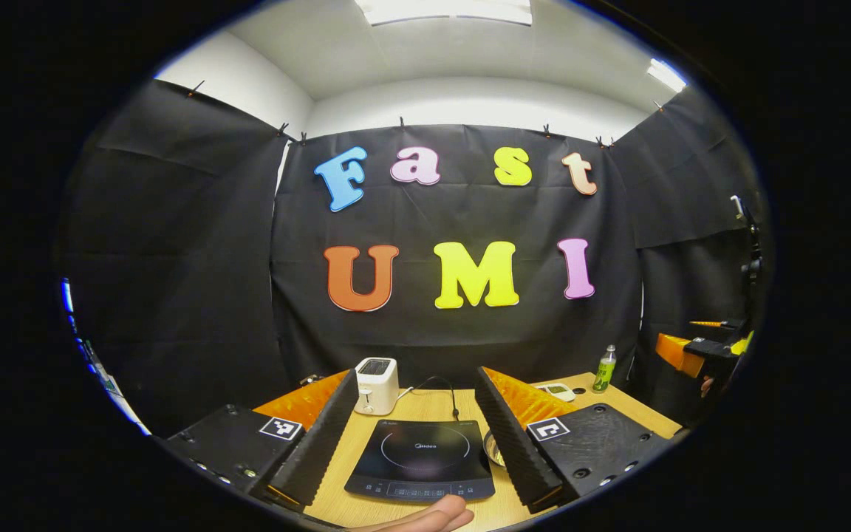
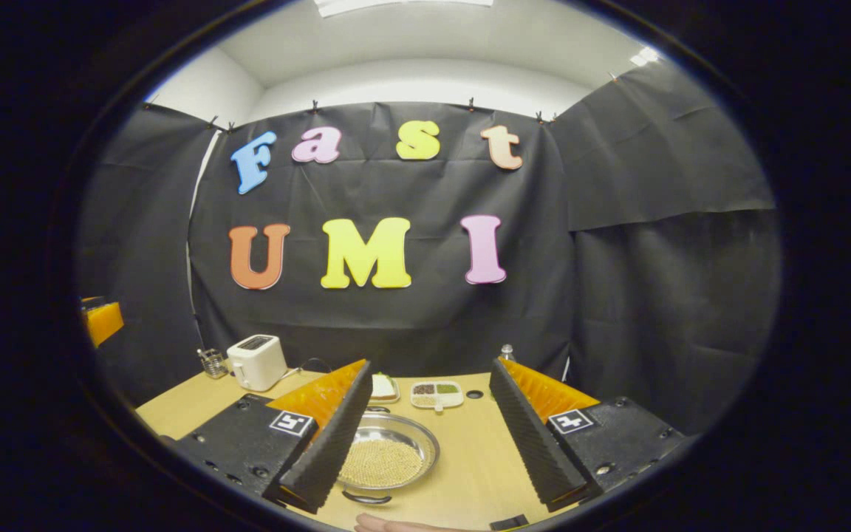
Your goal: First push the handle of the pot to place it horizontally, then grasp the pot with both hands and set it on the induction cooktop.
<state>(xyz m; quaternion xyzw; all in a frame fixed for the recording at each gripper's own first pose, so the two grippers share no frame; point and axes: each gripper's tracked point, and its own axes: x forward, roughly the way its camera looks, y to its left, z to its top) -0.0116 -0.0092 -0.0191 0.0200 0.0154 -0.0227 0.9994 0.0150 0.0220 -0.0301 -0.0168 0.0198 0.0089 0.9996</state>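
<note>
Right gripper view puts the pot (image 2: 387, 459) at about 6 o'clock, low between the spread fingers – a shallow metal pan holding small pale grains, standing on the wooden table (image 2: 470, 451). Its dark handle (image 2: 366, 499) curves along the near rim, toward the camera. The right gripper (image 2: 429, 451) is wide apart and holds nothing; its left finger overlaps the pot's edge in the picture, though contact cannot be told. At 12 o'clock from the pot sit a small divided tray (image 2: 436, 393) and a white dish (image 2: 383, 387); a white toaster (image 2: 257, 361) stands at 10 o'clock.

Left gripper view shows the left gripper (image 1: 418, 443) also wide and empty, the induction cooktop (image 1: 422, 458) lying flat between its fingers. The pot's rim (image 1: 492, 448) peeks out just right of the cooktop – at 3 o'clock. A fingertip (image 1: 436, 515) shows at 6 o'clock, a green bottle (image 1: 604, 369) at 2 o'clock.
</note>
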